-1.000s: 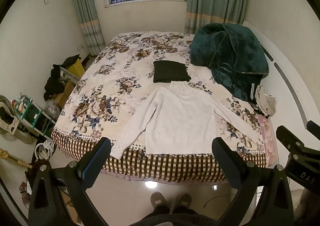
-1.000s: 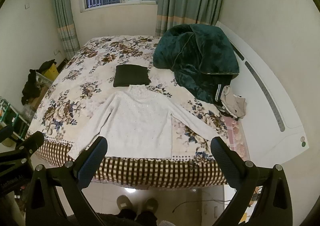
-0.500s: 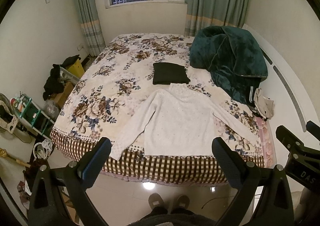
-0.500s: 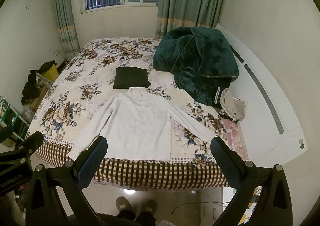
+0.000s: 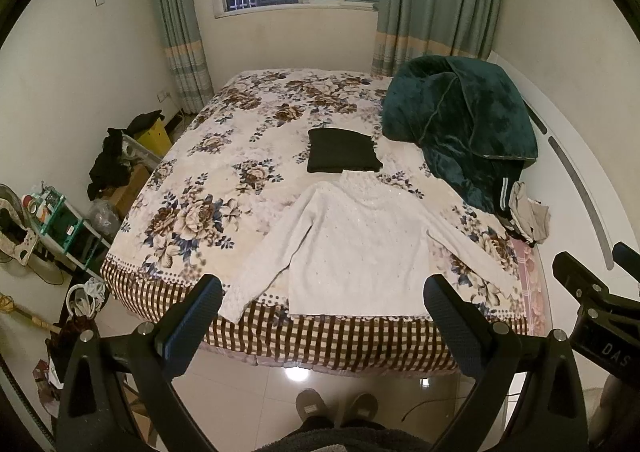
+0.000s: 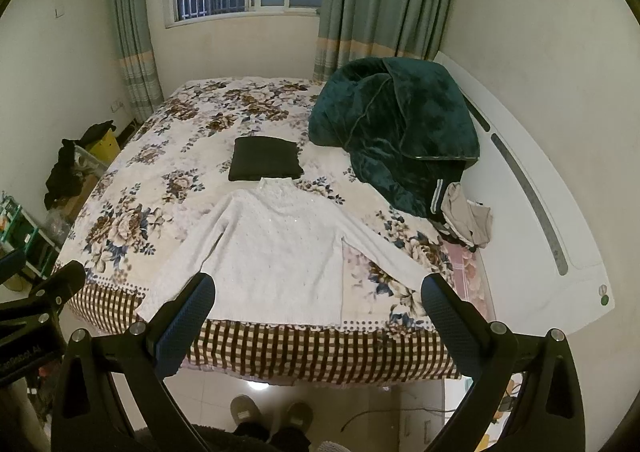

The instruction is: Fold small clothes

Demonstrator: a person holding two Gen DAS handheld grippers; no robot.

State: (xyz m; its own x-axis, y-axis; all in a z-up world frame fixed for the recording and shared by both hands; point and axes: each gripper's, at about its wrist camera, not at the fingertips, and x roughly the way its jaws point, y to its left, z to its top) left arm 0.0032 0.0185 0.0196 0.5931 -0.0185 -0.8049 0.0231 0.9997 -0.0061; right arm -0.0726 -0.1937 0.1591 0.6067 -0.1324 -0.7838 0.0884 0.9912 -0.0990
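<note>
A white long-sleeved sweater (image 5: 352, 244) lies flat on the flowered bed (image 5: 224, 188), collar away from me, both sleeves spread out, hem at the near edge. It also shows in the right wrist view (image 6: 276, 248). A folded dark garment (image 5: 342, 157) lies just beyond the collar; it also shows in the right wrist view (image 6: 265, 165). My left gripper (image 5: 322, 298) is open and empty, held over the floor short of the bed. My right gripper (image 6: 318, 294) is open and empty, at the same distance.
A dark green blanket (image 5: 460, 128) is heaped at the bed's right side, with a beige garment (image 5: 528, 212) beside it. A white headboard (image 6: 532, 188) runs along the right. Shelves and clutter (image 5: 60, 220) stand left of the bed. My slippers (image 5: 336, 408) are on the tiled floor.
Both grippers have drawn back slightly from the bed and tilted up, so the bed sits a little farther off. The sweater has not moved.
</note>
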